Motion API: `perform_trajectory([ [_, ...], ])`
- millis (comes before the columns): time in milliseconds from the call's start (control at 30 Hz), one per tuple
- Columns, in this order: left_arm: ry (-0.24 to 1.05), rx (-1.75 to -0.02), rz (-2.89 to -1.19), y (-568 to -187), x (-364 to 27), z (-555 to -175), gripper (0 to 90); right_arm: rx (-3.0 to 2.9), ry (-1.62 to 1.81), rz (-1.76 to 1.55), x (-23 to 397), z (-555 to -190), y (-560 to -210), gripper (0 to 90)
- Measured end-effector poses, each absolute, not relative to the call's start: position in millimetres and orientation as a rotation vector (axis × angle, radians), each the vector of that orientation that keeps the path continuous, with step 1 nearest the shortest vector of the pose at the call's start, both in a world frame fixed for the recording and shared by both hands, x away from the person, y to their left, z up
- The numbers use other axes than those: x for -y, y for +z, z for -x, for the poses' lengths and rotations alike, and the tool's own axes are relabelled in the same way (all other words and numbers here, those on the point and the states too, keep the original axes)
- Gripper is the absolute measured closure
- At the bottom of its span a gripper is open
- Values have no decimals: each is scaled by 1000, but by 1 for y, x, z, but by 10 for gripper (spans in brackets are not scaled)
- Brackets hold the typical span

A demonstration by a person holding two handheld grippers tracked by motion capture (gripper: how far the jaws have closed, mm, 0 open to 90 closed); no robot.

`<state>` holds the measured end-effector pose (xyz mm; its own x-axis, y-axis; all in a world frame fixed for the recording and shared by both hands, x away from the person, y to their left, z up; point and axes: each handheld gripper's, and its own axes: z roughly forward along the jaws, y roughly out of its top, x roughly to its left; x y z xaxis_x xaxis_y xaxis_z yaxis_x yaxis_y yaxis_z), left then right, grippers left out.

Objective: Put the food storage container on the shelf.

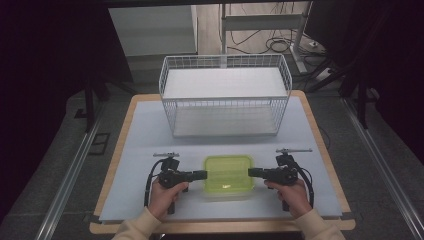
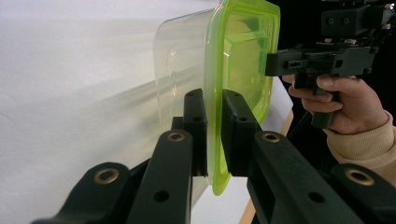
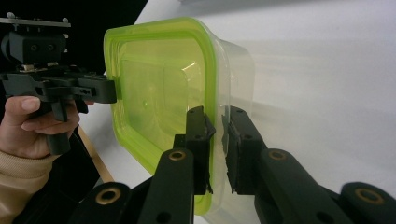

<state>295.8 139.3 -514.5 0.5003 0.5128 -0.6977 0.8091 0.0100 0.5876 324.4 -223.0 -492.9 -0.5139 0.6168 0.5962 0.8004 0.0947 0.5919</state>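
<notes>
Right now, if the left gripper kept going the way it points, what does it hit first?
The left gripper points across the table and is already clamped on the rim of the green-lidded container. Going on, it would push that box toward the right gripper on the opposite rim.

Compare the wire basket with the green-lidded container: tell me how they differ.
The wire basket is open-topped white mesh; the container is clear plastic shut under a green lid. The basket is much larger. It stands untouched at the far side of the table, while the container sits near the person, with the left gripper and right gripper clamped on its lid rim at opposite sides. Both are rectangular and rest on the table.
</notes>
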Motion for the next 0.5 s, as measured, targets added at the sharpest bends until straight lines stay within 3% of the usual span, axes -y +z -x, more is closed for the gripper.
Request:
perform_trajectory([
  [500,-289,-1098,-1638,-493,-147,-295,820,2238,-1492,1367,217,-319,-469,808],
])
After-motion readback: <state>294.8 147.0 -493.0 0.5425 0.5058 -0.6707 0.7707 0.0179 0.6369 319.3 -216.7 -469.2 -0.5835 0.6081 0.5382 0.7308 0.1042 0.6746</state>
